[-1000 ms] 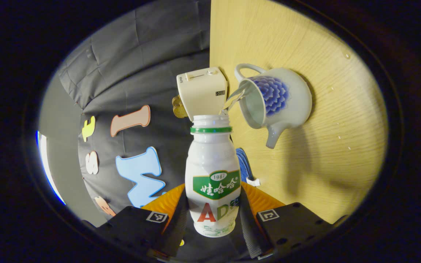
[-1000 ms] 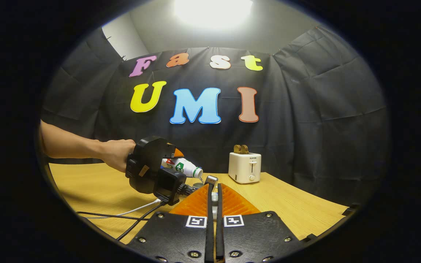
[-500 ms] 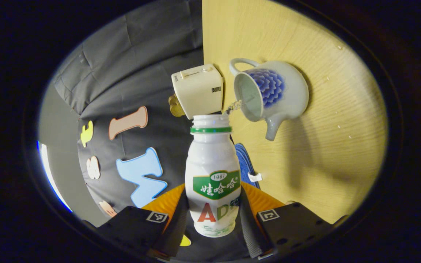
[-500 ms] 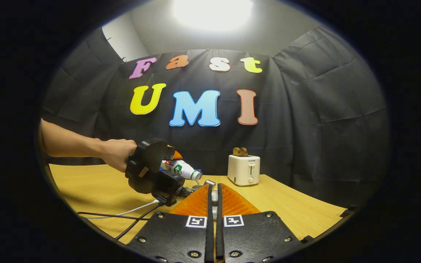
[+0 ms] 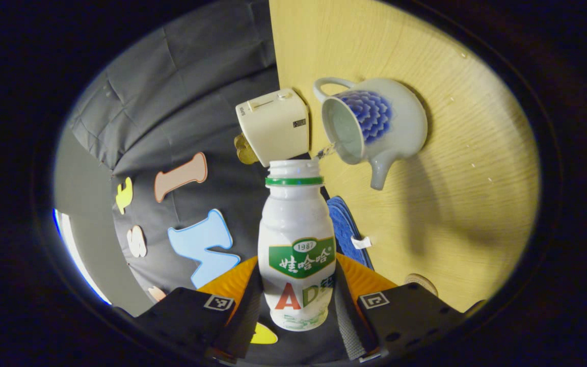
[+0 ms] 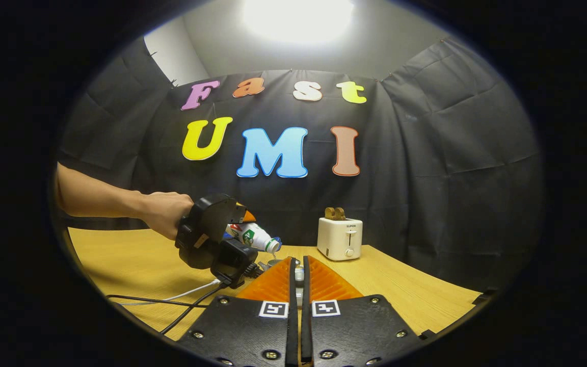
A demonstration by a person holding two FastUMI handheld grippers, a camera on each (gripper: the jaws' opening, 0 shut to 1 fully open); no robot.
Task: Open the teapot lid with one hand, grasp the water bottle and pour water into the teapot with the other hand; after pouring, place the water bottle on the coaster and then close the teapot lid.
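My left gripper (image 5: 296, 267) is shut on a white water bottle (image 5: 296, 239) with a green label and an open mouth. The bottle lies tipped toward the white teapot (image 5: 390, 127) with a blue flower. A thin trickle of water (image 5: 325, 150) runs from the bottle's mouth into the teapot's open top. In the right gripper view, a hand holds the left gripper (image 6: 212, 239) and the tilted bottle (image 6: 252, 237) over the table. My right gripper (image 6: 298, 267) is shut on the teapot lid's small white knob (image 6: 299, 276), raised beside the pour. A blue coaster (image 5: 347, 229) lies near the bottle.
A cream toaster (image 5: 273, 127) with toast stands behind the teapot, also seen as the toaster (image 6: 340, 238) at the table's far side. Cables (image 6: 181, 300) trail across the wooden table (image 5: 456, 204). A small round tan disc (image 5: 421, 280) sits near my left gripper.
The water stream has thinned from a full pour to a trickle. The teapot and toaster have drifted left in the left gripper view. The right gripper stays still.
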